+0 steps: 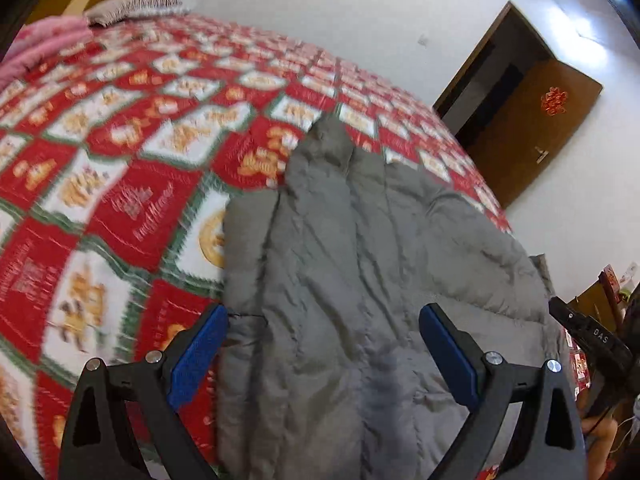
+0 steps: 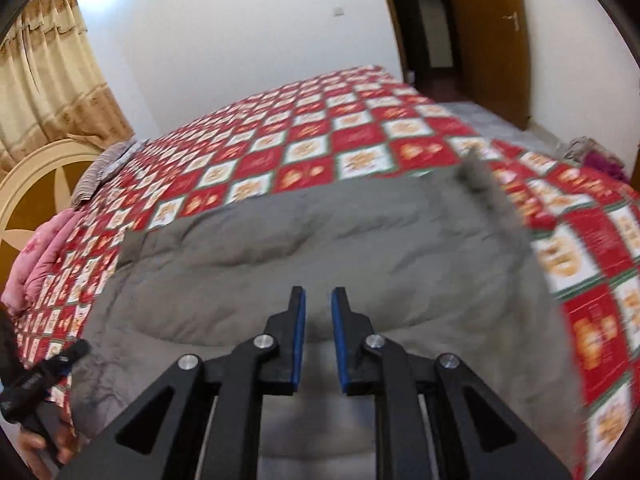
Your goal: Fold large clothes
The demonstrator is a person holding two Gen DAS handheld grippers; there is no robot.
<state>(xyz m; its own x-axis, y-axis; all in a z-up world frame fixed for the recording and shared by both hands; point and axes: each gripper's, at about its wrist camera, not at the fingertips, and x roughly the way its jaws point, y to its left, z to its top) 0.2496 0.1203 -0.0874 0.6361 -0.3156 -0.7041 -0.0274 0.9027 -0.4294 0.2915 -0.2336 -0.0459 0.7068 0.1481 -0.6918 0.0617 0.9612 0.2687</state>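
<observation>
A large grey padded coat [image 1: 352,280] lies spread on a bed with a red, white and green patterned cover [image 1: 120,140]. My left gripper [image 1: 323,320] is open wide just above the coat's near part, its blue pads either side of the fabric and holding nothing. In the right wrist view the coat [image 2: 320,236] fills the foreground. My right gripper [image 2: 318,300] hovers over it with a narrow gap between its blue pads and nothing between them. The other gripper shows at the left edge of the right wrist view [image 2: 48,364] and at the right edge of the left wrist view [image 1: 592,336].
A pink blanket [image 2: 44,248] and a grey striped pillow [image 2: 100,172] lie at the head of the bed by a cream headboard [image 2: 36,172]. A brown door [image 1: 528,136] stands open in the white wall. Curtains [image 2: 52,72] hang behind the headboard.
</observation>
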